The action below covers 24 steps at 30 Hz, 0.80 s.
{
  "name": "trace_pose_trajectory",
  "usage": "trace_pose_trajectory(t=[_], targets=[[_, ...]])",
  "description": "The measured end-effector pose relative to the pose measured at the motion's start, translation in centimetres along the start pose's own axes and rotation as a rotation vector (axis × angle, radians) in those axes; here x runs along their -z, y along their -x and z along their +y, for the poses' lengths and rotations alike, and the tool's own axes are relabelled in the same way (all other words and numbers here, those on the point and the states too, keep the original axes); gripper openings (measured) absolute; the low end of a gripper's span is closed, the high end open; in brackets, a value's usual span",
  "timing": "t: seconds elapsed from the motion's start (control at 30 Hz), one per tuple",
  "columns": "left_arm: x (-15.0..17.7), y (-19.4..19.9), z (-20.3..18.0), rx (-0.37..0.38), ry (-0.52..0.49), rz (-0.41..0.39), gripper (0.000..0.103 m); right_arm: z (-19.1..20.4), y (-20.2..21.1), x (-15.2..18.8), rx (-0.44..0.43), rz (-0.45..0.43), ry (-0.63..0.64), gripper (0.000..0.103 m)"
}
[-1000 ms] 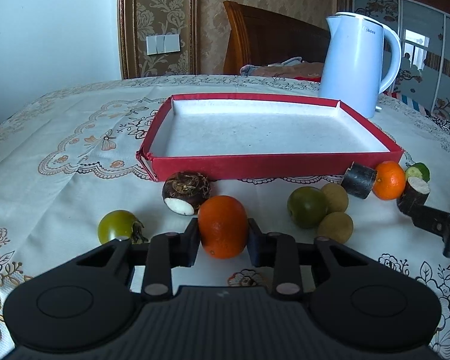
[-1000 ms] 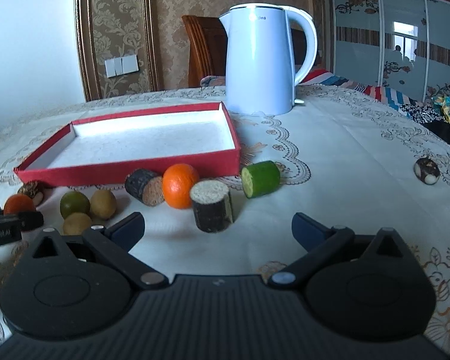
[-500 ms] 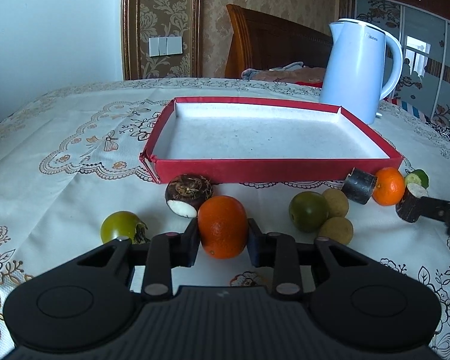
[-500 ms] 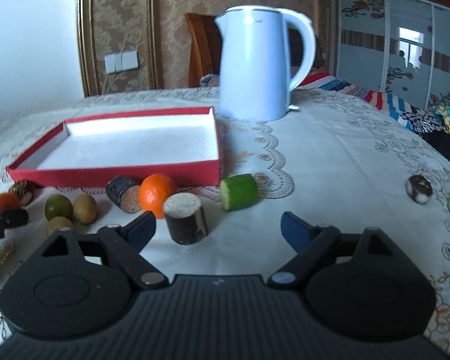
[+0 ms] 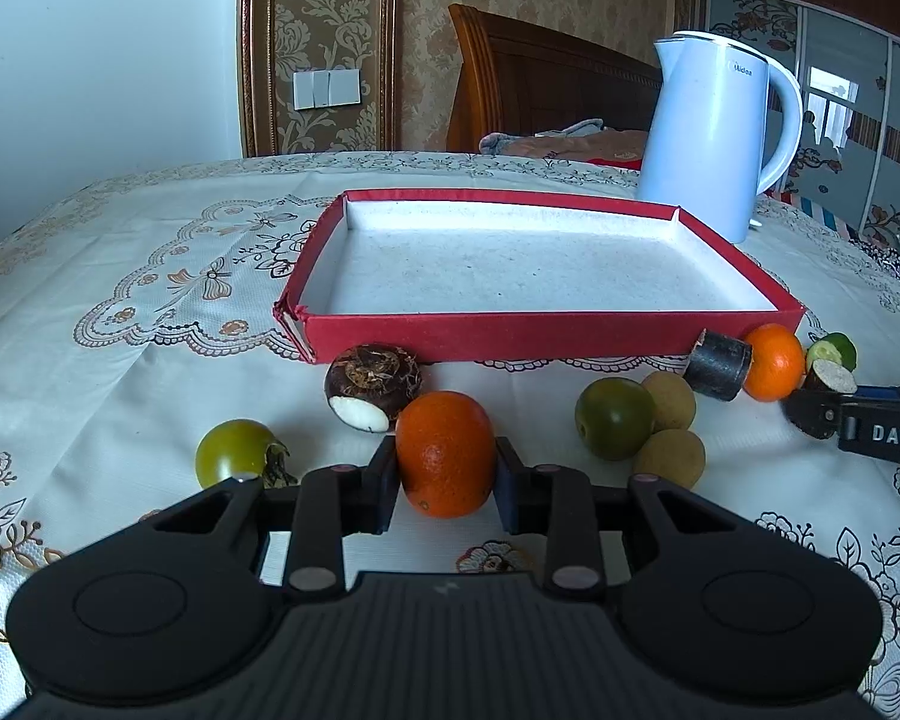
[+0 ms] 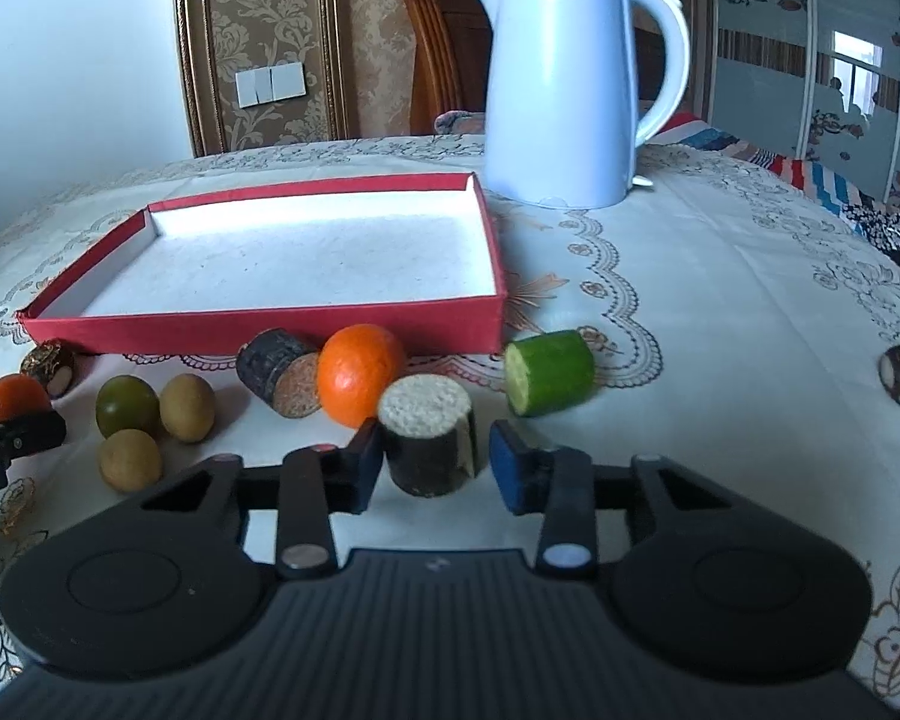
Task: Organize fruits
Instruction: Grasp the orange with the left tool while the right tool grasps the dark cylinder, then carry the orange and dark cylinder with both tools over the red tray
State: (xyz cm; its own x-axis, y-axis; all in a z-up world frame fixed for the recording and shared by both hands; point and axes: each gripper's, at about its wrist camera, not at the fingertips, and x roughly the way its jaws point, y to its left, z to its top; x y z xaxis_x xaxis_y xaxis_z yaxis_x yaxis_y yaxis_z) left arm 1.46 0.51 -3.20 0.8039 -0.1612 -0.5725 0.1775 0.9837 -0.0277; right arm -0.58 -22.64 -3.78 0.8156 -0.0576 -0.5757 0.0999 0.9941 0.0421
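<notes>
Left fingers (image 5: 447,483): you hold the orange (image 5: 446,453) tight, low over the surface (image 5: 120,360), at 6 o'clock of the tray (image 5: 540,336).
Right fingers (image 6: 431,465): narrow, just been closing round the stump (image 6: 429,441); left pad touches, right pad shows a gap.
Risk: an off-centre squeeze could tip the stump into the second orange (image 6: 360,373) at 11 o'clock.
Risk: lifting your orange may nudge the taro (image 5: 372,378).
Count: two oranges, two stumps, two taros, one cucumber piece (image 6: 549,371), two kiwis, two green fruits, one kettle (image 6: 561,84).
</notes>
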Motion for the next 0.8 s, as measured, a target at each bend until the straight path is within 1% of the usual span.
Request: trace_pose_trajectory(t=[0.07, 0.33, 0.47, 0.6, 0.8], targets=[[0.0, -0.1, 0.0, 0.002, 0.001, 0.001, 0.031, 0.3, -0.3, 0.0, 0.003, 0.001, 0.012, 0.032], [0.0, -0.2, 0.1, 0.004, -0.001, 0.001, 0.031, 0.7, -0.2, 0.1, 0.011, -0.014, 0.042, 0.032], [0.0, 0.0, -0.1, 0.007, -0.011, -0.002, 0.031, 1.0, 0.3, 0.2, 0.023, -0.038, 0.057, 0.032], [-0.1, 0.3, -0.3, 0.01, -0.024, -0.01, 0.031, 1.1, 0.9, 0.3, 0.034, -0.058, 0.067, 0.032], [-1.1, 1.7, -0.2, 0.035, -0.023, -0.042, 0.031, 1.0, 2.2, -0.2, 0.038, -0.094, 0.073, 0.032]])
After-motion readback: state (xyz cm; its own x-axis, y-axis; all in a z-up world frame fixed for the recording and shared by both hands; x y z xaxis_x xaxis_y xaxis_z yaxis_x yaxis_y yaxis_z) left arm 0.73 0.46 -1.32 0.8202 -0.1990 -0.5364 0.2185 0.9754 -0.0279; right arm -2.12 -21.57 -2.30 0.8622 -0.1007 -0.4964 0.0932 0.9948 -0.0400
